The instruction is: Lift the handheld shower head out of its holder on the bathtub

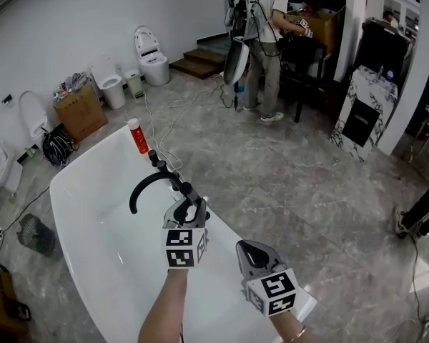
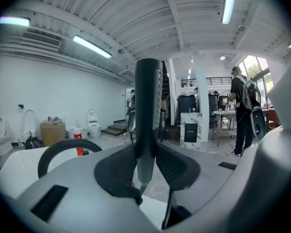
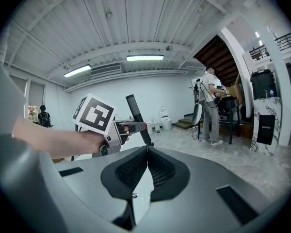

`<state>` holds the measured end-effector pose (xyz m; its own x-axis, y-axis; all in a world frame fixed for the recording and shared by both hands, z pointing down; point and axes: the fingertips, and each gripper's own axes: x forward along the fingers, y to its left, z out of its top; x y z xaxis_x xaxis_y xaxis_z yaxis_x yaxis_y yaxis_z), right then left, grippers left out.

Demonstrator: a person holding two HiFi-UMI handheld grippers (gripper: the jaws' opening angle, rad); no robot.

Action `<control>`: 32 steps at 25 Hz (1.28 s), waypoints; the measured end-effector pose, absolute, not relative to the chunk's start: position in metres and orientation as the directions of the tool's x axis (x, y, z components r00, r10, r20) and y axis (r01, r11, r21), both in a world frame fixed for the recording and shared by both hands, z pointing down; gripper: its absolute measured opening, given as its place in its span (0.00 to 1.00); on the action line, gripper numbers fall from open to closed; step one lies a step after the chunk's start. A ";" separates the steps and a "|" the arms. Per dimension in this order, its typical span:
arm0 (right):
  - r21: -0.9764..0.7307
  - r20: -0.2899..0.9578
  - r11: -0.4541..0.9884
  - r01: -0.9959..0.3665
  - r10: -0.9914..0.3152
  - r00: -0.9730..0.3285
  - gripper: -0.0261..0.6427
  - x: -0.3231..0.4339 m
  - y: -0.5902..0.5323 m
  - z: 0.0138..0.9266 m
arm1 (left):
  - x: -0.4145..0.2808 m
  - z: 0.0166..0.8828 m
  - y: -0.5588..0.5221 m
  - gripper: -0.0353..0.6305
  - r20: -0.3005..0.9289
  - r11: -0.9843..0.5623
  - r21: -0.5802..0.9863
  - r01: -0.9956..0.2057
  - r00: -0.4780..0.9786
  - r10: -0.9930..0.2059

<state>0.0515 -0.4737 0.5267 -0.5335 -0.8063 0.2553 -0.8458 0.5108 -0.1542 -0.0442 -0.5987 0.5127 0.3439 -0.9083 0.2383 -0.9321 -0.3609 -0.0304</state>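
Clamping my left gripper (image 1: 192, 206) on the black shower head (image 2: 148, 106), upright between its jaws, I hold my right gripper (image 3: 146, 153) just beside it, jaws together and empty.

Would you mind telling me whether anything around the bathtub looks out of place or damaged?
Nothing is spilled or visibly broken. A red canister stands on the bathtub rim near the black faucet, and loose cables trail across the floor; both look misplaced.

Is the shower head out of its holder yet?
Seemingly out: left gripper clamps the shower head, and its tapered lower end shows bare, nothing around it.
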 end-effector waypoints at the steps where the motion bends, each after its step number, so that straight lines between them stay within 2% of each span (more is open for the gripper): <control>1: -0.152 0.250 0.510 -0.847 -0.809 -0.532 0.05 0.052 -0.467 0.517 | -0.043 0.502 -0.590 0.26 0.234 -0.367 -0.039 -0.930 0.348 -0.908; 16: -0.100 0.186 0.512 -0.853 -0.833 -0.522 0.05 0.063 -0.374 0.399 | -0.031 0.375 -0.478 0.26 0.185 -0.414 -0.136 -0.900 0.387 -0.903; 32: -0.076 0.143 0.526 -0.847 -0.835 -0.532 0.05 0.058 -0.302 0.341 | -0.028 0.319 -0.388 0.26 0.159 -0.435 -0.158 -0.887 0.412 -0.897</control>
